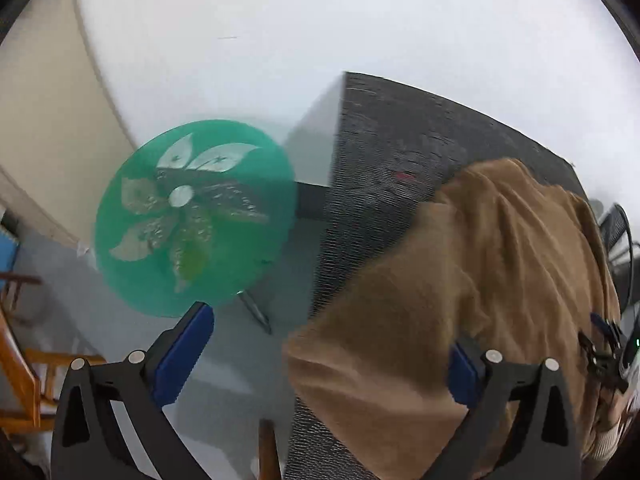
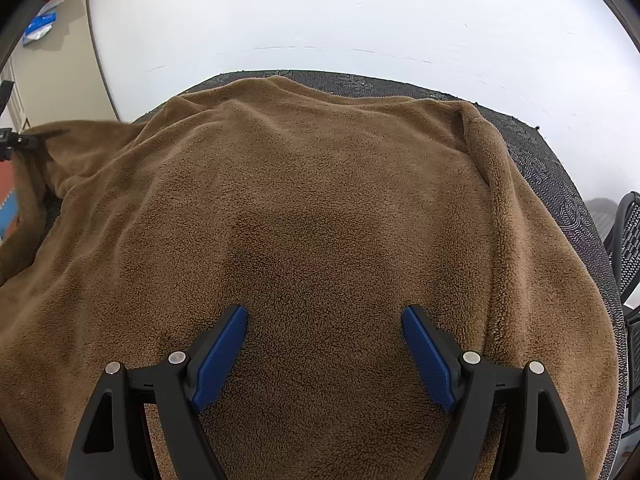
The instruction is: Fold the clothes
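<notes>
My brown fleece garment (image 2: 320, 208) lies spread over the dark patterned table (image 2: 560, 184), covering most of its top; only a strip of the table shows along the garment's far edge and right edge. A rolled fold runs down the garment's right side.

My right gripper (image 2: 324, 344) hovers over the near middle of the garment. Its jaws stand apart, with bare fleece between the blue pads (image 2: 224, 352); the pads press on nothing.

My left gripper (image 1: 324, 356) is at the garment's left edge (image 1: 460, 300), where the cloth hangs over the table's side (image 1: 380, 152). Its jaws are spread wide. One pad (image 1: 184, 352) is clear of the garment, over the floor; the other sits against the fleece. Nothing is gripped. This view is blurred.

Beyond the garment's left edge, apart from the table, stands a green round tabletop (image 1: 196, 216) with a pale flower pattern. Right of the garment, past the table edge, is a black mesh chair (image 2: 628, 232).
</notes>
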Available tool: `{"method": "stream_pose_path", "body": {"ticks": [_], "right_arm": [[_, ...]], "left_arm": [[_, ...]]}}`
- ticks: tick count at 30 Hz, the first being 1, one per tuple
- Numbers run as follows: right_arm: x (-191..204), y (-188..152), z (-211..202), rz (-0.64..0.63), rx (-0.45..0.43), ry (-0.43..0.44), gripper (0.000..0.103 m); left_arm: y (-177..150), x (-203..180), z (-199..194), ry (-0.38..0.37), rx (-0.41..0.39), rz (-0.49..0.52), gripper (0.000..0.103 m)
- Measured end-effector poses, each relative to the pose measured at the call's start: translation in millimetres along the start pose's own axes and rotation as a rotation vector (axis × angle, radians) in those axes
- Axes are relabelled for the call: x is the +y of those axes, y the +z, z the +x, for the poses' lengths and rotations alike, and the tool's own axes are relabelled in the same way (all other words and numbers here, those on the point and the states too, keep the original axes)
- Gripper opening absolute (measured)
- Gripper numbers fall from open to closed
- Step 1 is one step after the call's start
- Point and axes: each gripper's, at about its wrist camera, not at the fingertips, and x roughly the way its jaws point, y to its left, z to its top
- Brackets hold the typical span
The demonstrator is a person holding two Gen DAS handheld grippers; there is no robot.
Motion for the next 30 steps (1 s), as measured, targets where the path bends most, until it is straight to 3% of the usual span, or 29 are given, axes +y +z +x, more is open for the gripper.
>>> {"method": "stream_pose_path", "body": {"ticks": [8,14,21,28,30], "right_arm": [[-2,0,0,-0.003,0.001,0.0,0.082],[-3,1,0,-0.003,0.002,0.0,0.082],[-4,2,1,-0.002,0.003,0.002,0.082],[-5,2,1,0.001,0.003,0.008,0.082],[-6,1,1,0.002,0.003,0.01,0.083]], "left_arm": [[13,-19,-24,-0.049,-0.119,-0.038,0.102],[28,-73,-22,-0.151,-0.178,0.007,0.102],[42,-155,44,-0.272,-0.06,0.099,0.102],[56,-181,115,-0.181,0.056,0.072,0.089],[61,-177,130,-0.074,0.053,0.078,0.085]]}}
